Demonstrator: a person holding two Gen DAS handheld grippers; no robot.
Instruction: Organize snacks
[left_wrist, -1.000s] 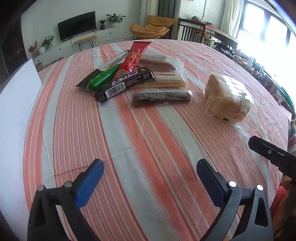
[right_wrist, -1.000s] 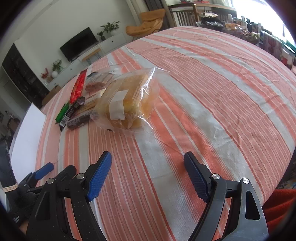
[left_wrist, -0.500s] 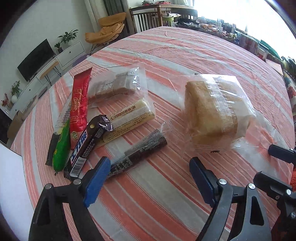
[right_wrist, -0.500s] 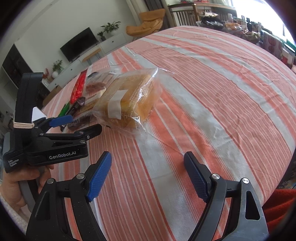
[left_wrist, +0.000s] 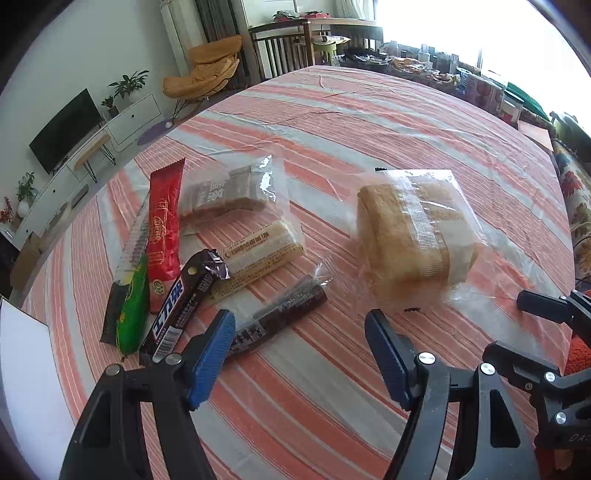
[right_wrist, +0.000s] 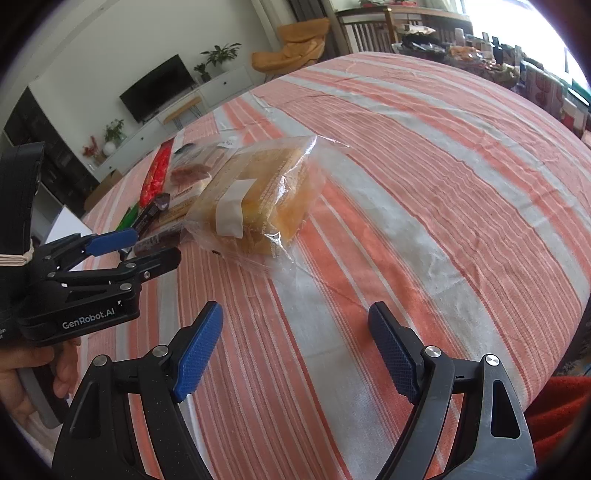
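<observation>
A heap of snacks lies on the striped tablecloth (left_wrist: 332, 406): a bagged bread loaf (left_wrist: 410, 236), a dark bar in a clear wrapper (left_wrist: 280, 321), a black chocolate bar (left_wrist: 181, 306), a green pack (left_wrist: 129, 306), a red pack (left_wrist: 164, 229), a pale wafer bar (left_wrist: 262, 251) and a clear bag of brown biscuits (left_wrist: 229, 192). My left gripper (left_wrist: 299, 354) hovers just short of the dark bar and the loaf, its jaws closing with nothing between them. My right gripper (right_wrist: 297, 350) stands open over bare cloth, nearer than the loaf (right_wrist: 258, 195).
A white board (left_wrist: 22, 350) lies at the table's left edge. A hand (right_wrist: 22, 380) holds the left gripper (right_wrist: 144, 247) at the left of the right wrist view. Beyond the table stand chairs, a TV unit and a cluttered shelf by the window.
The left gripper has come forward to the snacks and rolled, so the loaf and bars now lie close ahead. Its jaws have narrowed. The right gripper has kept still.
</observation>
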